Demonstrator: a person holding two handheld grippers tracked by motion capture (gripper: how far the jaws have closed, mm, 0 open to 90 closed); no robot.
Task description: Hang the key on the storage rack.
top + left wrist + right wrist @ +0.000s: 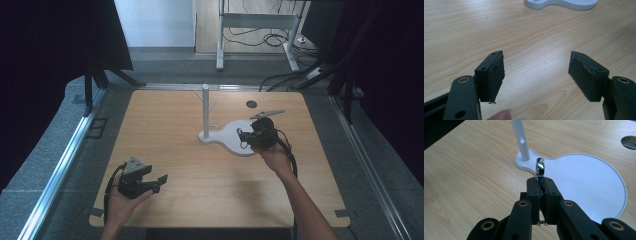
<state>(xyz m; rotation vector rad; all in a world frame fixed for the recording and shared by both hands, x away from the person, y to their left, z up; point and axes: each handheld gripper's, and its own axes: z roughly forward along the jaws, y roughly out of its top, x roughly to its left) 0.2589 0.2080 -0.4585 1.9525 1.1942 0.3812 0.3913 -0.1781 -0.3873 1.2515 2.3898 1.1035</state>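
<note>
A white stand has a flat rounded base [231, 134] [586, 182] and an upright white post [205, 110] [520, 140] with thin pegs, near the middle of the wooden table [200, 165]. My right gripper [245, 136] [540, 181] hovers over the base, just right of the post. Its jaws are shut on a small shiny metal ring [539, 167], which sticks up edge-on past the fingertips. My left gripper [159, 181] [537, 72] rests low near the table's front left, open, with bare wood between its pads. The edge of the white base [561, 3] shows far ahead of it.
A dark round hole [251, 104] [629, 142] sits in the tabletop behind the stand. Metal rails [60, 165] run along both sides of the table. Cables [280, 80] and a white frame's legs [220, 45] lie on the floor beyond the far edge.
</note>
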